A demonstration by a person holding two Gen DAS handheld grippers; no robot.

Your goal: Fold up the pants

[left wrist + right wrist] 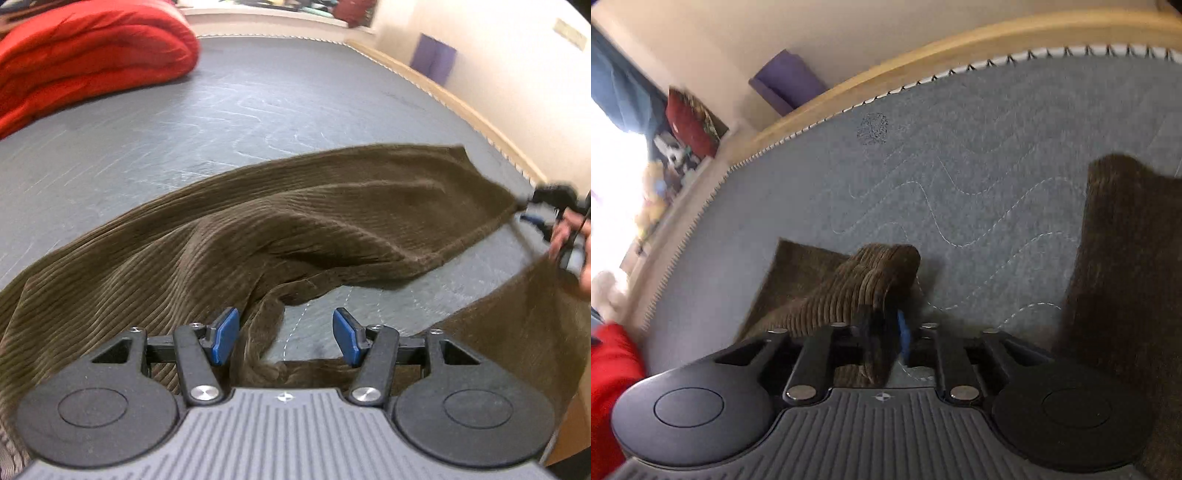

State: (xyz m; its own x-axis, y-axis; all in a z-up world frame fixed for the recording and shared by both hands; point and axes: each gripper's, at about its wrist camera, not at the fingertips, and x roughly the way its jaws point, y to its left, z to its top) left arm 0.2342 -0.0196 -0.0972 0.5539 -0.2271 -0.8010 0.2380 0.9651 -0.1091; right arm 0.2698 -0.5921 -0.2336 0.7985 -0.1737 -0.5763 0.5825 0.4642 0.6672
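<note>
Barely begun — the pants [295,221] sprawl unfolded on the mattress [221,110], the left gripper [284,336] gaping empty, the right gripper [897,332] with jaws parted around a hem.

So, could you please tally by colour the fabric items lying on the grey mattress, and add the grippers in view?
Brown: 1, the corduroy pants
Red: 1, the folded quilt
Grippers: 2, the left gripper and the right gripper
Total: 4, all on or over the mattress
</note>
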